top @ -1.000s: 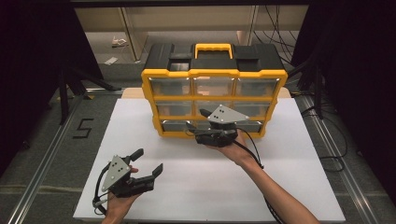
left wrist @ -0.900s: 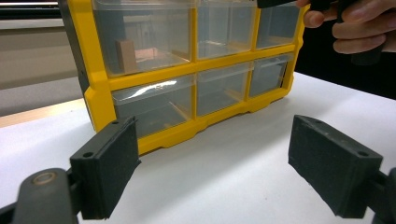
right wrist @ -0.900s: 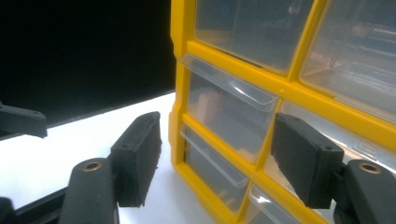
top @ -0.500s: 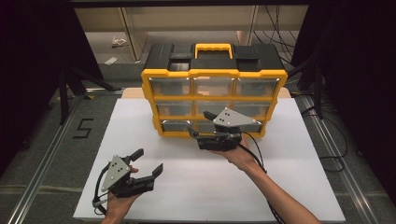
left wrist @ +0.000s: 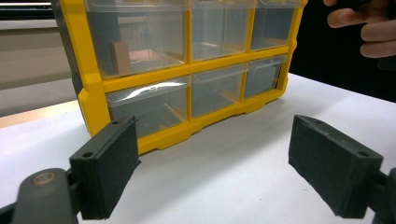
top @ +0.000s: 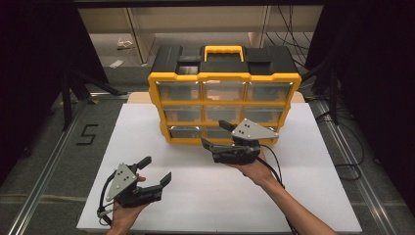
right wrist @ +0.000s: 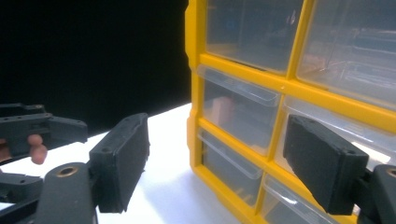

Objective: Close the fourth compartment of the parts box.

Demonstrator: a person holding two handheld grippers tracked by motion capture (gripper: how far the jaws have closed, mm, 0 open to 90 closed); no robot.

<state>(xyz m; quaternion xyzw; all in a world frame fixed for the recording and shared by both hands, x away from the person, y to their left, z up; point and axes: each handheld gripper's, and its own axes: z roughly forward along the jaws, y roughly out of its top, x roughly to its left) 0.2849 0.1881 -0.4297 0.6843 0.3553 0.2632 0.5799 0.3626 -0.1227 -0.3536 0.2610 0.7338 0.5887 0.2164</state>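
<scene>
Right gripper wide open, empty, near drawer cabinet.

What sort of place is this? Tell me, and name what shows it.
Probably a lab or studio set up for recording tabletop handling. A white table sits between dark curtains, with metal rails on the floor, loose cables, and a taped "5" beside it.

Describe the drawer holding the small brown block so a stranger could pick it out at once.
Start at the yellow drawer cabinet on the white table. In the left gripper view its clear drawers form a grid; take the middle row's drawer at the cabinet's left end. It alone shows a small brown block standing inside; its neighbours look empty.
</scene>
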